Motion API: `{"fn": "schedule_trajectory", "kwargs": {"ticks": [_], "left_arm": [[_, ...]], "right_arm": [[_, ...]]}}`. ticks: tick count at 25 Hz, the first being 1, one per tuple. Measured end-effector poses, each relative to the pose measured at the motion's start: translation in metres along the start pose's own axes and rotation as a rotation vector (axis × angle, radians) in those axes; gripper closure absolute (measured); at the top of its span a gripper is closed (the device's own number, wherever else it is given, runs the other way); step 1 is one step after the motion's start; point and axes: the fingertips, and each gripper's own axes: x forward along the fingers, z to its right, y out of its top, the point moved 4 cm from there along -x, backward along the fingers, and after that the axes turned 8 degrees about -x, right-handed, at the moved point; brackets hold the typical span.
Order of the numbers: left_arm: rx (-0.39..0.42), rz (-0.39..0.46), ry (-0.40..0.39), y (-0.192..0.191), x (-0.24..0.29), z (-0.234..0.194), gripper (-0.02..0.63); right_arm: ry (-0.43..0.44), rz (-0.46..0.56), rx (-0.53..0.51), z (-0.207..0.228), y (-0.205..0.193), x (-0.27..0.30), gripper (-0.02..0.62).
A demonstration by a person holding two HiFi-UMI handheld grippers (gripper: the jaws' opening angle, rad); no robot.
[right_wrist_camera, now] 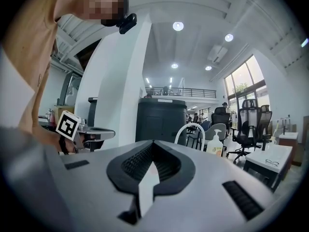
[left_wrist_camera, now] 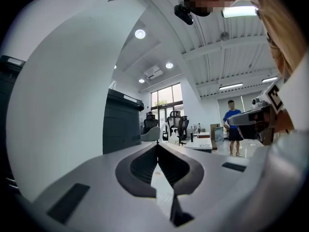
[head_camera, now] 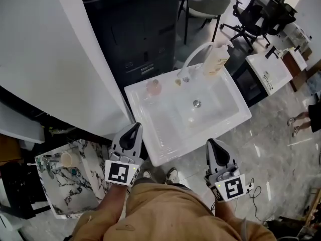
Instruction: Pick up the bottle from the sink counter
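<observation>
Showing the head view first: the person stands at the near edge of a white sink, with both grippers well short of the bottle. The bottle stands upright at the far right corner of the sink surface, just beside the arched faucet. The left gripper and right gripper each taper to a closed point. The bottle is a tall, pale pump dispenser, probably smooth plastic. The basin looks glazed and glossy, with a metal drain at its middle and a small pink cup at the far left. Two hazards seem likely: a tall bottle on a slick ledge tips if nudged high up, and the faucet arch leaves little room on the bottle's left side.

Left gripper view: the fingers are pressed together with nothing between them, their dark ribbed pads meeting along one seam. The bottle is a small shape far ahead. Reaching in without first spreading the fingers would push the bottle rather than grip it.

Right gripper view: the fingers are likewise shut and empty. The bottle sits far off and right of the seam, beside the white faucet loop. Gripping the narrow pump head instead of the body risks a slip.
</observation>
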Motion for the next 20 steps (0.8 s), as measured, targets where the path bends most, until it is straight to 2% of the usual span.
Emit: {"fn": "schedule_trajectory", "kwargs": {"ticks": [10,13,16,20], "left_arm": [[0.019,-0.03,0.026,-0.019,0.031,-0.011,0.601],[0.01,-0.067,0.036,-0.03,0.043,-0.014,0.6],[0.018,-0.092,0.043,-0.041,0.056,-0.018,0.574],[0.054,-0.068,0.05,-0.05,0.07,-0.028,0.546]], "right_arm": [[0.04,-0.029,0.04,0.004,-0.02,0.016,0.591],[0.053,-0.025,0.066,0.005,-0.022,0.02,0.591],[0.052,-0.04,0.077,0.008,-0.028,0.021,0.591],[0.054,-0.05,0.084,0.013,-0.032,0.021,0.591]]}}
